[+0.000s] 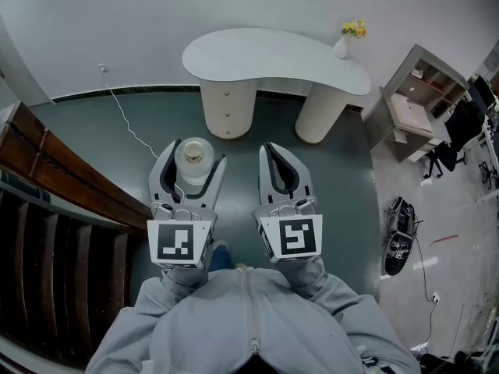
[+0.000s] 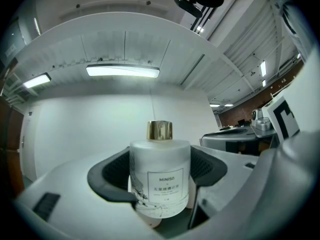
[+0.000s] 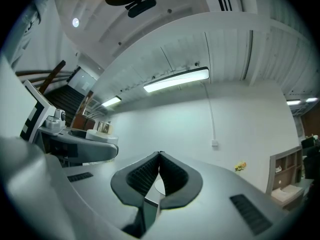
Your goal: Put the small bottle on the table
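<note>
A small frosted white bottle point(image 1: 192, 159) with a gold cap sits upright between the jaws of my left gripper point(image 1: 193, 162), which is shut on it. In the left gripper view the bottle point(image 2: 159, 179) fills the gap between the dark pads, its label facing the camera. My right gripper point(image 1: 282, 162) is beside it to the right, shut with nothing in it; its pads point(image 3: 172, 175) meet at the tips. The white curved table point(image 1: 273, 58) stands ahead against the wall, well beyond both grippers.
A vase with yellow flowers point(image 1: 347, 39) stands on the table's right end. A wooden staircase rail point(image 1: 62, 174) runs along the left. A shelf unit point(image 1: 417, 100), an office chair point(image 1: 448, 142) and a black bag point(image 1: 399, 236) are at the right. A white cable point(image 1: 125, 115) hangs down the wall.
</note>
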`<state>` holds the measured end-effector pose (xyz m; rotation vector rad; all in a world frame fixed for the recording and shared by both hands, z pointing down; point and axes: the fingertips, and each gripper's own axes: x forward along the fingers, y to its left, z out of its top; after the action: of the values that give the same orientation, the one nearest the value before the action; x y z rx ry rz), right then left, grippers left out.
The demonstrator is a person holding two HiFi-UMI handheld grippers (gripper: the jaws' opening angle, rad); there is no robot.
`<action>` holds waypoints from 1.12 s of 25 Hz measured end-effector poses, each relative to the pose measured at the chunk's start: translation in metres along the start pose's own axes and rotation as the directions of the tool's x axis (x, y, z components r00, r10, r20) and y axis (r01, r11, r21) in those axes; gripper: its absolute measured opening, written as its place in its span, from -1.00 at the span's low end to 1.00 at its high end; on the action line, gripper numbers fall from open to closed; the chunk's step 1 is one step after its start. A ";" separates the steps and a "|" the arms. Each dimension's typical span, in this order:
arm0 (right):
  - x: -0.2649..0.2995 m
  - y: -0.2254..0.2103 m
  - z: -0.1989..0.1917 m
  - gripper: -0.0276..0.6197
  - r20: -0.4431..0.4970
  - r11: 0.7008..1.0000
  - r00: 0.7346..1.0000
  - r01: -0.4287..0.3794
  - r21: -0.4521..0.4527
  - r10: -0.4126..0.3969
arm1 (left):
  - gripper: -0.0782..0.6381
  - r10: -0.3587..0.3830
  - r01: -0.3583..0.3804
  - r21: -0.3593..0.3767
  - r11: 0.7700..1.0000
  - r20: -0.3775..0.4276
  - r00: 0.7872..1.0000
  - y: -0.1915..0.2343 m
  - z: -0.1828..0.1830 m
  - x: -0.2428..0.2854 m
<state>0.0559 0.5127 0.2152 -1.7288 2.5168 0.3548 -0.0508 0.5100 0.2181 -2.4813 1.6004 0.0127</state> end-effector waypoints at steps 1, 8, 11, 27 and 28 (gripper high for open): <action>0.004 -0.002 0.000 -0.83 -0.001 1.000 1.000 0.000 -0.001 0.000 | 0.15 -0.003 0.003 -0.002 1.000 0.001 1.000 0.001 0.000 0.004; 0.039 -0.015 -0.021 -0.83 -0.023 1.000 1.000 0.014 0.009 -0.013 | 0.15 -0.026 0.026 -0.016 1.000 -0.002 1.000 0.015 -0.018 0.042; 0.070 -0.018 -0.027 -0.83 -0.019 1.000 1.000 0.019 0.001 -0.019 | 0.15 -0.036 0.036 -0.016 0.999 0.001 0.999 0.033 -0.025 0.067; 0.231 -0.036 -0.061 -0.83 -0.024 0.997 0.997 0.078 0.001 -0.078 | 0.15 -0.104 0.107 -0.077 0.991 0.044 0.994 0.127 -0.050 0.201; 0.237 -0.037 -0.063 -0.83 -0.024 0.996 0.996 0.084 0.000 -0.084 | 0.15 -0.108 0.111 -0.076 0.991 0.043 0.993 0.131 -0.052 0.205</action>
<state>0.0083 0.2701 0.2268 -1.8427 2.4498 0.3285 -0.0880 0.2640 0.2269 -2.6084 1.4736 0.1092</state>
